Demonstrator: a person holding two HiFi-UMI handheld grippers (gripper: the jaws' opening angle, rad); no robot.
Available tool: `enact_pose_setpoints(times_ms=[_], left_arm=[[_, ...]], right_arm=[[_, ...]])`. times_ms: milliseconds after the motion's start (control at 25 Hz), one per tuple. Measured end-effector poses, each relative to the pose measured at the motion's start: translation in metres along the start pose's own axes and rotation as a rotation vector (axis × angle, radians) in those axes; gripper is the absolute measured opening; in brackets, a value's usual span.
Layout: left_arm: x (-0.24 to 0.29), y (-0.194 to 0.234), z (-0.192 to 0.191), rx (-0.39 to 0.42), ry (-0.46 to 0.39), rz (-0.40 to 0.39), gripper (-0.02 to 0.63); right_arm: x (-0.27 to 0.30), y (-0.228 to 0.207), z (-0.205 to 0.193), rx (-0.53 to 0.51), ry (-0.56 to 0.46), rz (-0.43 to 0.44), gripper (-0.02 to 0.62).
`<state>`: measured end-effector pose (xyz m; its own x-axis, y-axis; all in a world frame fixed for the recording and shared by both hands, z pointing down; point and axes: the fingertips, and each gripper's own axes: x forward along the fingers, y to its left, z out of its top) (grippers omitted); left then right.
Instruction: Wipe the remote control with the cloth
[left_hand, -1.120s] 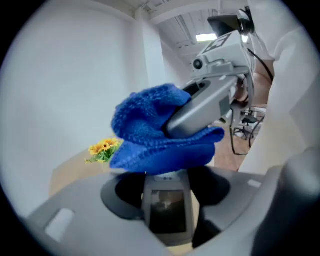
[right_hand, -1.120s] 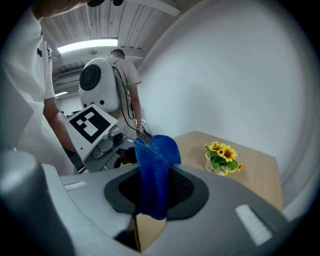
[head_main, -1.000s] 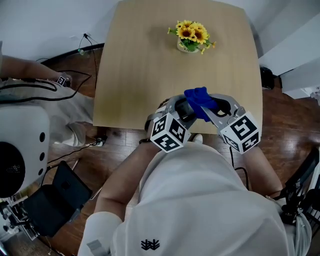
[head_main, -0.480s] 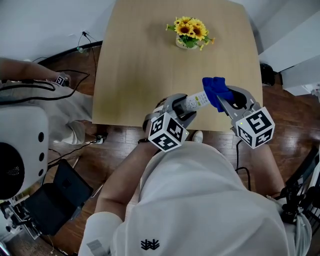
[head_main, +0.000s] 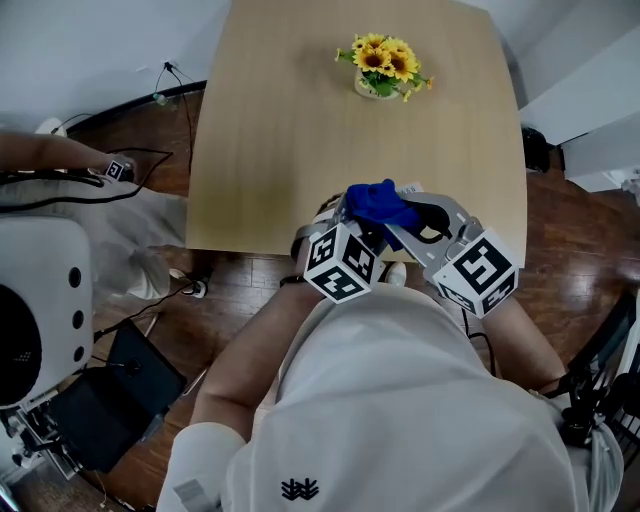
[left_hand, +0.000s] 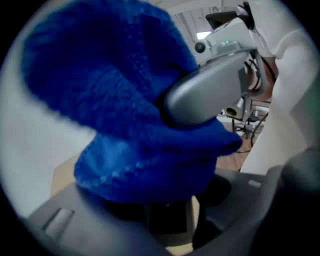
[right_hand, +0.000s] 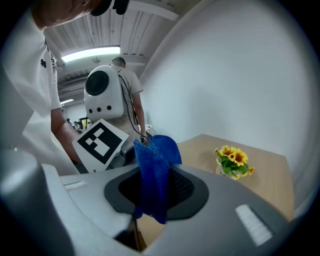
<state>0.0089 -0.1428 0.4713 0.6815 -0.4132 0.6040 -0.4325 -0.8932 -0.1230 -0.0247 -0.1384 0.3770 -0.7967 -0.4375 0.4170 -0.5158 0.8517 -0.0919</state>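
Observation:
In the head view both grippers meet over the near edge of the wooden table (head_main: 280, 130). My right gripper (head_main: 402, 216) is shut on a blue knitted cloth (head_main: 380, 202) and presses it onto the remote control (head_main: 410, 187), of which only a pale tip shows. My left gripper (head_main: 364, 218) holds that remote from the left. The cloth (left_hand: 120, 110) fills the left gripper view, with the right gripper's grey jaw pushed into it; the remote is hidden there. In the right gripper view the cloth (right_hand: 152, 175) hangs pinched between the jaws of the right gripper (right_hand: 155, 200).
A small vase of sunflowers (head_main: 385, 68) stands at the table's far middle. The table's near edge lies just under the grippers. A white rounded machine (head_main: 40, 300), cables and a dark flat device (head_main: 110, 400) are on the wooden floor at left, and a person's arm (head_main: 50, 152) reaches in there.
The right gripper has slid the cloth leftward along the remote, back toward the left gripper. The remote's body, bare half a second ago, is now covered.

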Motion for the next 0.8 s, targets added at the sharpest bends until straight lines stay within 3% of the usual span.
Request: enact_pose_setpoints(times_ms=[200, 800], left_arm=[[-0.011, 0.006, 0.002, 0.014, -0.010, 0.017, 0.279], [-0.028, 0.019, -0.009, 0.020, -0.016, 0.029, 0.279]], right_arm=[[0.012, 0.000, -0.007, 0.014, 0.020, 0.004, 0.086], [-0.028, -0.078, -0.010, 0.016, 0.041, -0.236, 0.086]])
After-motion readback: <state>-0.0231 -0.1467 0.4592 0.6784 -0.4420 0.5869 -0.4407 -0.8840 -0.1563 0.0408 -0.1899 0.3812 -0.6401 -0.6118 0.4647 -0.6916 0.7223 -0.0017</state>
